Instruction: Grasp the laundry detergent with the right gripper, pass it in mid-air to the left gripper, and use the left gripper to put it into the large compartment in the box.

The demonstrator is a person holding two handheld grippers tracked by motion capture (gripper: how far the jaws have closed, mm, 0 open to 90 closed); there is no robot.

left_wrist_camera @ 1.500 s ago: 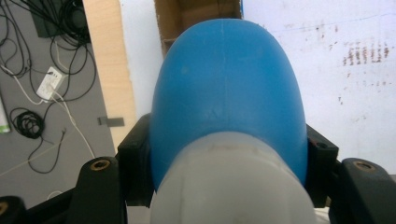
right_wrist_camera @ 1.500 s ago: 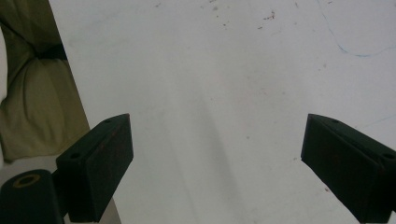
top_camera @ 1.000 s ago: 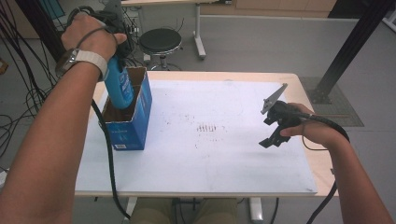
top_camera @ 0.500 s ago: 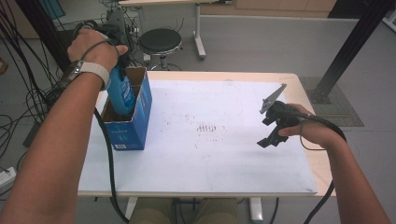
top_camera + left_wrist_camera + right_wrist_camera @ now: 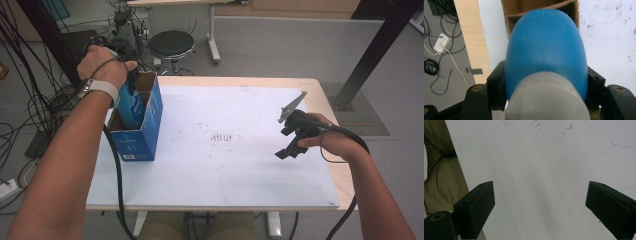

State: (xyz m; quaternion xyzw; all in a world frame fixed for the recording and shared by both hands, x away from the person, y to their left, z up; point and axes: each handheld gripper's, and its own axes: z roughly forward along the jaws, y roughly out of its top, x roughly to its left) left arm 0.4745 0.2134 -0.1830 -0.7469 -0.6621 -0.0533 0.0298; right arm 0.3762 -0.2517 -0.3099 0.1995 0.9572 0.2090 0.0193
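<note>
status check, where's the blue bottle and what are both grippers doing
Left gripper shut on blue plastic bottle, partway down inside open blue cardboard box. Right gripper open, empty, over white table sheet. Nothing in the way.

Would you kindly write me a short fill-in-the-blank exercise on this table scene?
1. The left tool is shut on a blue ____.
2. That item is partly inside an open cardboard ____.
3. The right tool has its jaws ____.
4. The table has a ____ top.

Missing words: bottle; box; open; white

blue bottle (image 5: 132,107) lower part hidden inside box (image 5: 142,135), label unreadable
</note>
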